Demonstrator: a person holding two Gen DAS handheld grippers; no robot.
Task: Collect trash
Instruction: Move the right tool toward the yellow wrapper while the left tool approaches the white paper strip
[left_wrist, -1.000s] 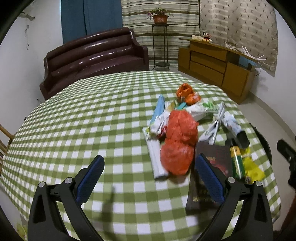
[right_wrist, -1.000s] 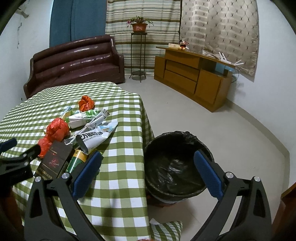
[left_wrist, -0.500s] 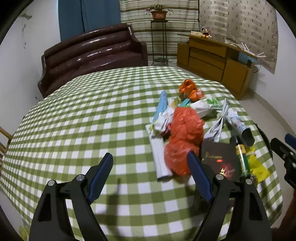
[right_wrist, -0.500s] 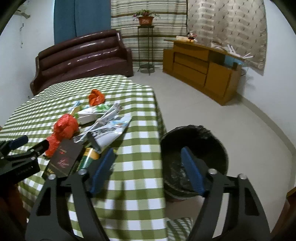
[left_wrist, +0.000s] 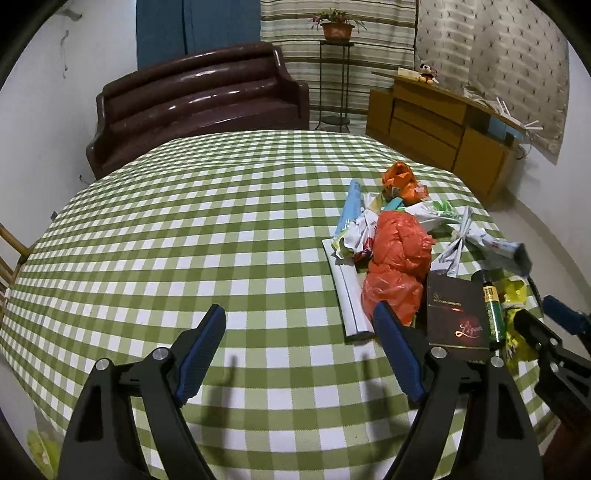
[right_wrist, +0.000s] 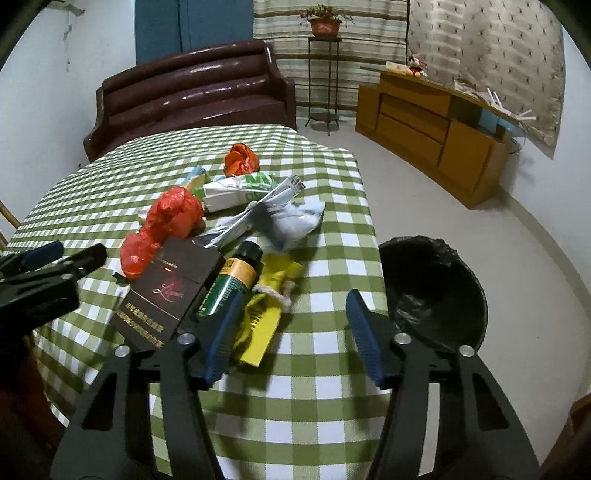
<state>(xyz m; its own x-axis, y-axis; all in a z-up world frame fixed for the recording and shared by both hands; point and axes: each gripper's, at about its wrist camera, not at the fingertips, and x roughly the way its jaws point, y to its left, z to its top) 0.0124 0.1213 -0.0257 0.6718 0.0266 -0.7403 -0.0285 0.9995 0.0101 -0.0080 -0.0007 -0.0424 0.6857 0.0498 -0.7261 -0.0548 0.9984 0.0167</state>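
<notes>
A trash pile lies on the green checked table: a red plastic bag, a dark box, a green tube, a yellow wrapper, an orange bag and crumpled papers. My left gripper hangs open over bare cloth, left of the pile, holding nothing. My right gripper is closing low over the table edge. Its left finger is beside the yellow wrapper and green tube, and no pad presses on anything. A black-lined bin stands on the floor to the right.
A brown sofa stands behind the table. A wooden sideboard and a plant stand are at the back right. A wooden chair pokes in at the table's left edge. Open floor surrounds the bin.
Both grippers' jaws have narrowed, the right one more. The right gripper swung left from over the bin to over the table edge by the yellow wrapper. The left gripper shifted left of the pile.
</notes>
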